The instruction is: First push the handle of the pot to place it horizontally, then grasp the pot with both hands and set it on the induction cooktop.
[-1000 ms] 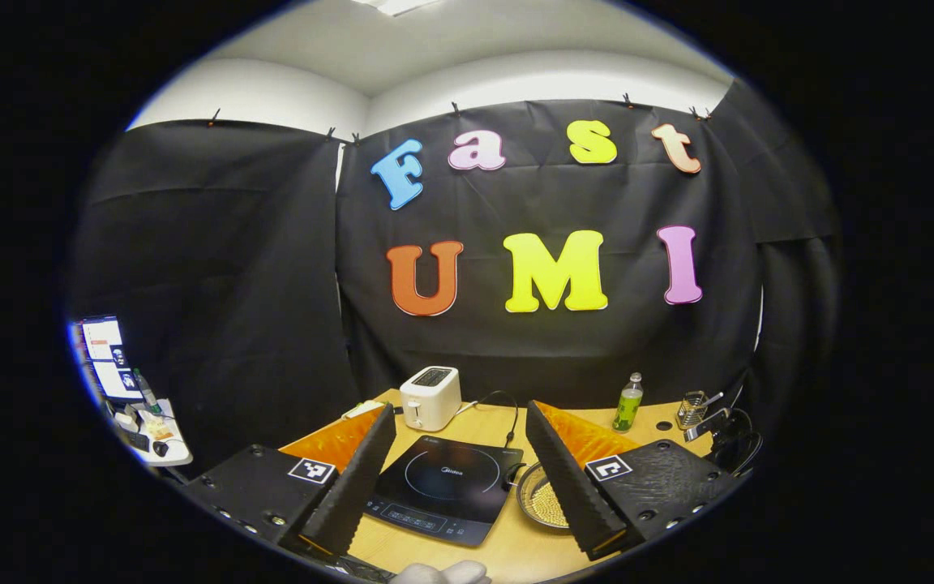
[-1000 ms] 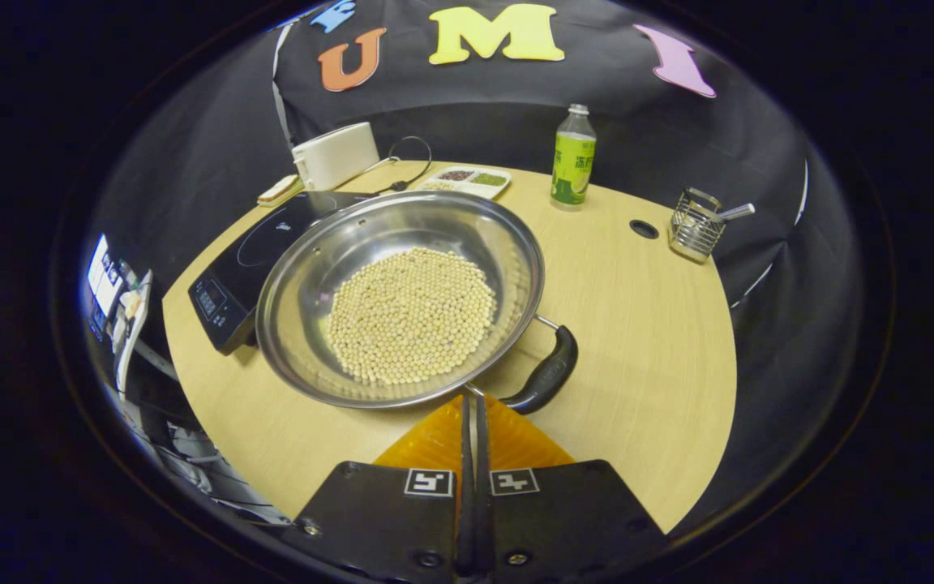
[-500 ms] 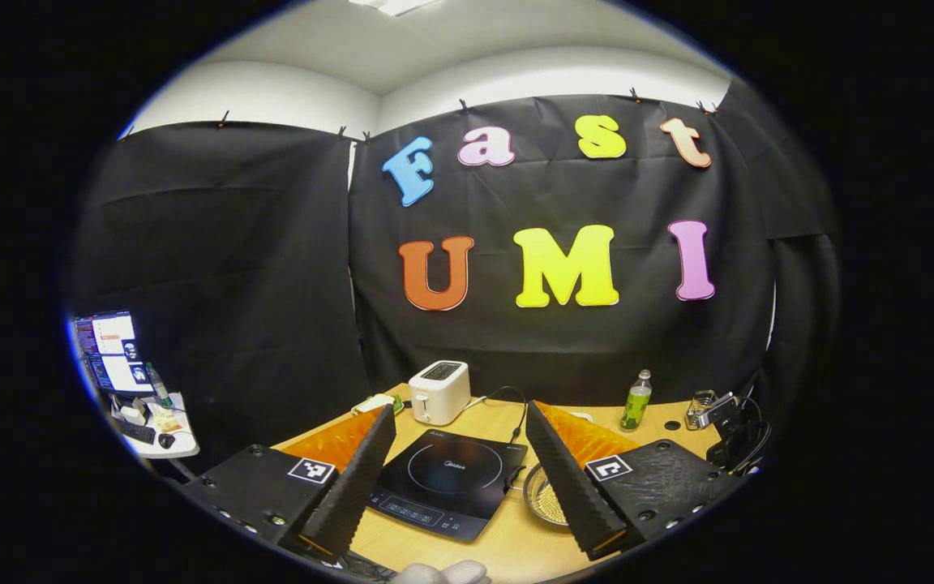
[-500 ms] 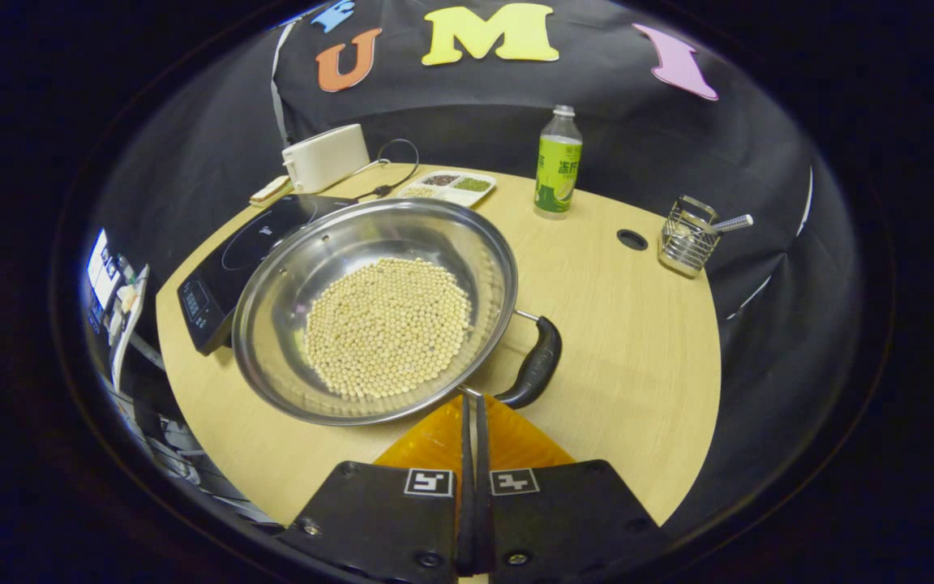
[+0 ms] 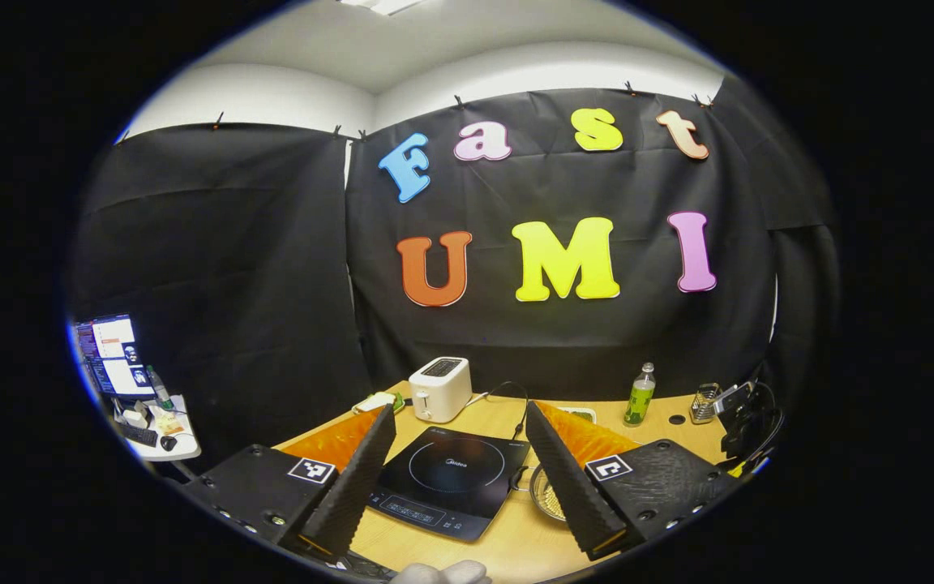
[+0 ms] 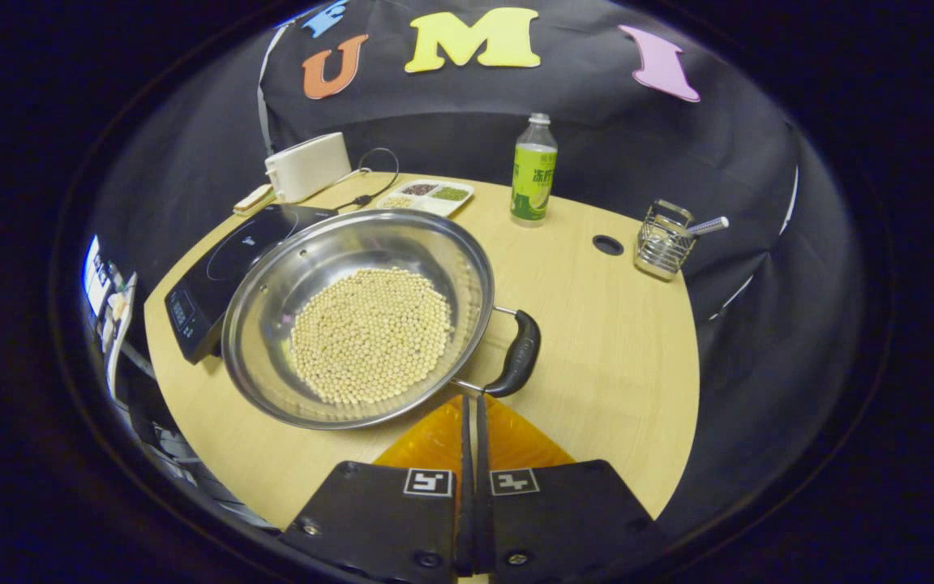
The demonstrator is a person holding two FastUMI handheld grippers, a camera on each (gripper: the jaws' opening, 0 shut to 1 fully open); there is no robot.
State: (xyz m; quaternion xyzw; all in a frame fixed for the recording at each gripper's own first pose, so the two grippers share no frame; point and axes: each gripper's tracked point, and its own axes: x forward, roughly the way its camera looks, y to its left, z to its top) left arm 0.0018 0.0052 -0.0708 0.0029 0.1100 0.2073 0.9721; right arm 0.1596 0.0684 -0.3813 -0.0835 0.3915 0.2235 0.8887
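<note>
A steel pot holding pale beans sits on the wooden table, its rim overlapping the black induction cooktop on its left. The pot's black handle sticks out on its right side. My right gripper is shut with nothing in it, its tips just at the near end of that handle. My left gripper hangs open above the table's near edge, framing the cooktop. Its right finger hides most of the pot.
A white toaster, a divided snack tray, a green bottle and a wire caddy stand along the table's back and right. A cable hole lies near the bottle. A side desk with a screen stands far left.
In the right gripper view the pot, handle and bottle have slid leftward; the gripper stayed shut beside the handle's near end. The left gripper drew back slightly and stayed open.
</note>
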